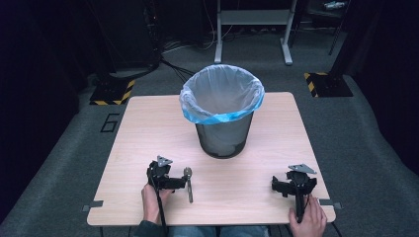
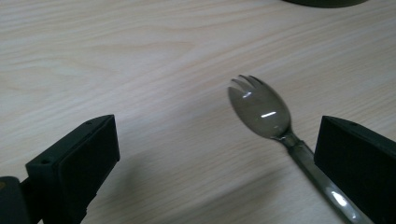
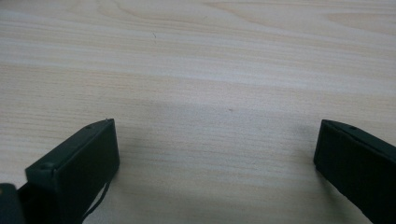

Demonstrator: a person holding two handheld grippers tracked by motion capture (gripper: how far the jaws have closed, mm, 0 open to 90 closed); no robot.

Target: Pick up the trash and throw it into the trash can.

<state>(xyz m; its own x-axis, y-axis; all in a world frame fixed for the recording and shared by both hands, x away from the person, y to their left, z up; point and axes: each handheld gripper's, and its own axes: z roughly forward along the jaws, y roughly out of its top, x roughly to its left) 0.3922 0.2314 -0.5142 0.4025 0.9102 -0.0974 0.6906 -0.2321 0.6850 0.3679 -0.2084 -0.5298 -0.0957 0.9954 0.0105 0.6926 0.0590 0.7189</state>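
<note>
Reaching for the spork (image 2: 261,109), the left gripper (image 2: 215,154) is resting low over the table with its jaws spread wide and holding nothing; the spork is lying flat on the wood near the front edge, its handle running under the right-hand jaw and its tined bowl sitting off-centre in the gap. That is where I judge the trouble is waiting: if the jaws are closing from here, one is likely to be riding onto the thin handle rather than beside it, pushing it sideways or pinching only an edge. The smooth, glossy utensil is lying flush on the board, so a shallow grasp is probably sliding off it. A skid could also be sending it toward the table's near edge.

The right gripper (image 3: 215,154) is lying idle at the table's front right, jaws wide apart over bare wood.

The table (image 1: 148,128) is showing pale wood grain, matte and level. A black mesh wastebasket (image 1: 222,138) lined with a clear, blue-edged bag (image 1: 221,94) is standing at mid-table, well apart from the spork. Grey carpet, cables, hazard-striped floor plates and a metal stand's legs are surrounding the table in a dim room.
</note>
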